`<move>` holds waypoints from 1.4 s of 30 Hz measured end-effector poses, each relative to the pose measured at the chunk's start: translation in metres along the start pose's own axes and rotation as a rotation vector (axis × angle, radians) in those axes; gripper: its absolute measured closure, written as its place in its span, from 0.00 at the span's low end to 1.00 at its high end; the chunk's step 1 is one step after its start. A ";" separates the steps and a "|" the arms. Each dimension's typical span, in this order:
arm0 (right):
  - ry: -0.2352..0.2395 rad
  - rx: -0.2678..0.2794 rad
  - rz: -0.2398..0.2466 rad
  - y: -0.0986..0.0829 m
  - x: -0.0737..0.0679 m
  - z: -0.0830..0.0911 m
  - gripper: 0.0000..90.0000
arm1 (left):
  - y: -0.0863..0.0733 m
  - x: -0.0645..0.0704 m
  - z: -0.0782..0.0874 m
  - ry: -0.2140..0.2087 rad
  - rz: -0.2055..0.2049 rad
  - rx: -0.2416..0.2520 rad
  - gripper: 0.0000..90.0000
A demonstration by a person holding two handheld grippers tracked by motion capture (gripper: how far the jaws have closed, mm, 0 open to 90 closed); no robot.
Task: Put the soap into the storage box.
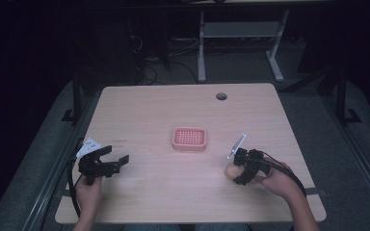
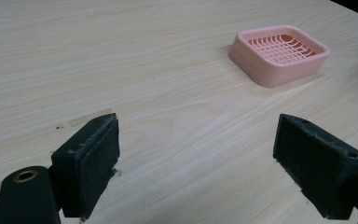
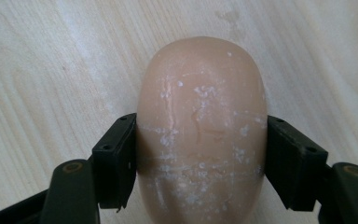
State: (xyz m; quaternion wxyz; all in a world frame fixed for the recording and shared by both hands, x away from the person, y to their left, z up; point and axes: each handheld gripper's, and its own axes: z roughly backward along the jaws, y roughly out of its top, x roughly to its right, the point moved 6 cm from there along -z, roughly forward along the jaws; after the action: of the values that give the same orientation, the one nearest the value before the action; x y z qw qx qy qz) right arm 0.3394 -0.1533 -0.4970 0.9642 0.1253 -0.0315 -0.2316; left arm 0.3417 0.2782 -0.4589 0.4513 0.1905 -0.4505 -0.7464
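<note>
soap bar (image 3: 200,135) near end cut off, underside hidden

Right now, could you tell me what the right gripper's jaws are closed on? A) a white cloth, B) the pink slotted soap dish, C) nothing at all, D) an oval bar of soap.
D: in the right gripper view, the right gripper has its jaws pressed against both sides of the oval bar of soap, while the pink soap dish sits apart at mid-table.

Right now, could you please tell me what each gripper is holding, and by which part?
The right gripper clamps the peach oval soap bar across its long sides. The left gripper holds nothing.
</note>
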 end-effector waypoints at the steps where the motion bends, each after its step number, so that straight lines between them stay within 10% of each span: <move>1: -0.006 -0.001 0.006 0.001 0.001 0.000 0.35 | 0.000 0.000 0.000 0.000 0.003 -0.001 0.16; 42: 0.031 0.106 0.078 0.069 0.018 0.021 0.35 | 0.000 -0.002 0.000 0.004 0.018 0.013 0.16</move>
State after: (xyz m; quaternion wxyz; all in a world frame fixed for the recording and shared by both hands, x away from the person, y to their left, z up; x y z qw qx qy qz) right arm 0.3830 -0.1071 -0.4590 0.9649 0.1786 -0.0337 -0.1896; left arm 0.3425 0.2795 -0.4588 0.4577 0.1907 -0.4561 -0.7390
